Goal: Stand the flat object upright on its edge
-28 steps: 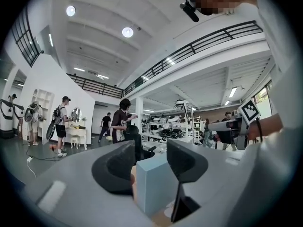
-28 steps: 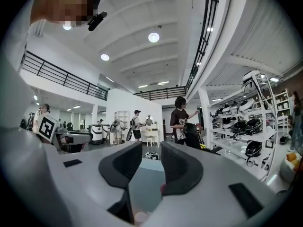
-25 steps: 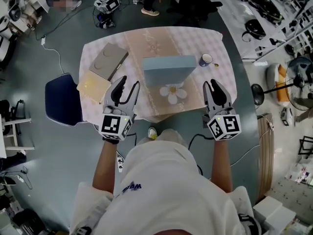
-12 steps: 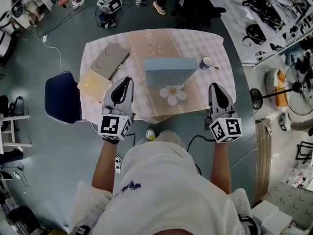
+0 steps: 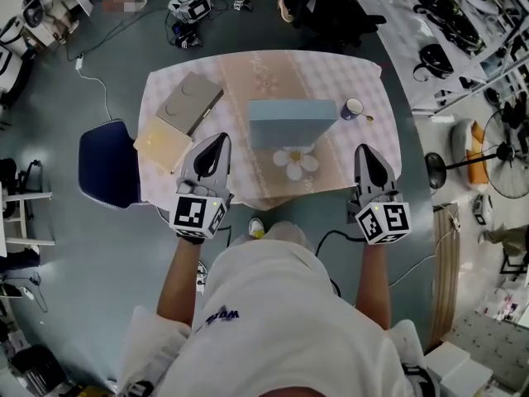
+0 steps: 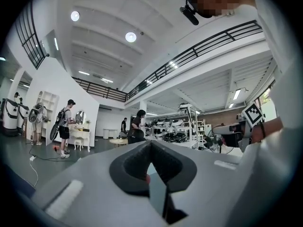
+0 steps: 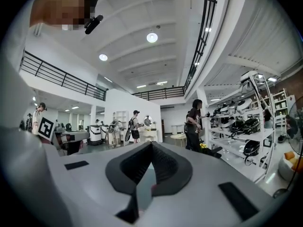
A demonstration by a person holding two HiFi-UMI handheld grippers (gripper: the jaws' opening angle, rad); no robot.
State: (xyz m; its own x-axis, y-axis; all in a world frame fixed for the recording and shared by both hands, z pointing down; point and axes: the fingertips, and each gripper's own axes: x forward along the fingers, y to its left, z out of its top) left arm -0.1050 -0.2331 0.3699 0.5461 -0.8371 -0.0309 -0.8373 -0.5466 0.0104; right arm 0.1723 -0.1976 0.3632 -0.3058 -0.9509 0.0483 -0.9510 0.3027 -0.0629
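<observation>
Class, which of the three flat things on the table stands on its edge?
The blue-grey slab in the middle; the grey notebook and the yellow pad lie flat.

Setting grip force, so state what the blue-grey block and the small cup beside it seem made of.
Blue-grey block: matte, even colour, crisp edges; probably cardboard or foam, unclear which. Small cup: dark outside, white inside, smooth-looking; likely glazed ceramic.

Person: white short-sleeved shirt with small blue lettering on the front. Left gripper and right gripper: light grey shells with black inner pads. Each carries a white cube printed with black square markers.
</observation>
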